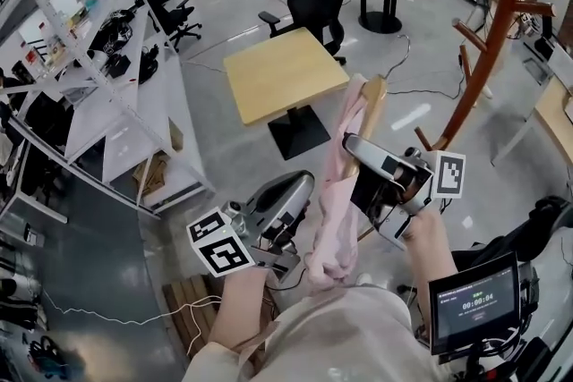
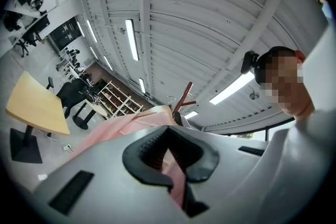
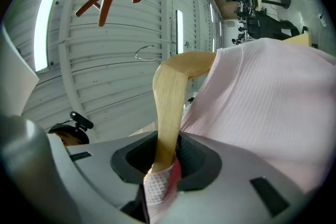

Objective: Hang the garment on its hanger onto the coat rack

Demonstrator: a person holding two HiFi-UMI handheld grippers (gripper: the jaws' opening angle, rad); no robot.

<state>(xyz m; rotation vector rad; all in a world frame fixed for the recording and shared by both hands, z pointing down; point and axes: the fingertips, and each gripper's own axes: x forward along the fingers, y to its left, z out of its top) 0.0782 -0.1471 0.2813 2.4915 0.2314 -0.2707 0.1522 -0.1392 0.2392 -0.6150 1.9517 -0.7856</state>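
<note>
Hanger (image 3: 169,97) clamped in right gripper (image 3: 165,162); garment (image 2: 110,131) pinched in left gripper (image 2: 169,161).

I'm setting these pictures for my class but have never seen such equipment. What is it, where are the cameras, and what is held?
No robot here: a person holds a two-jaw gripper in each hand. The head view looks down from the person's head; the other two cameras ride on the grippers. The left gripper has its jaws shut on a pink garment. The right gripper clamps the wooden hanger carrying it. The reddish coat rack stands ahead, to the right; the wooden table below is bare.
</note>
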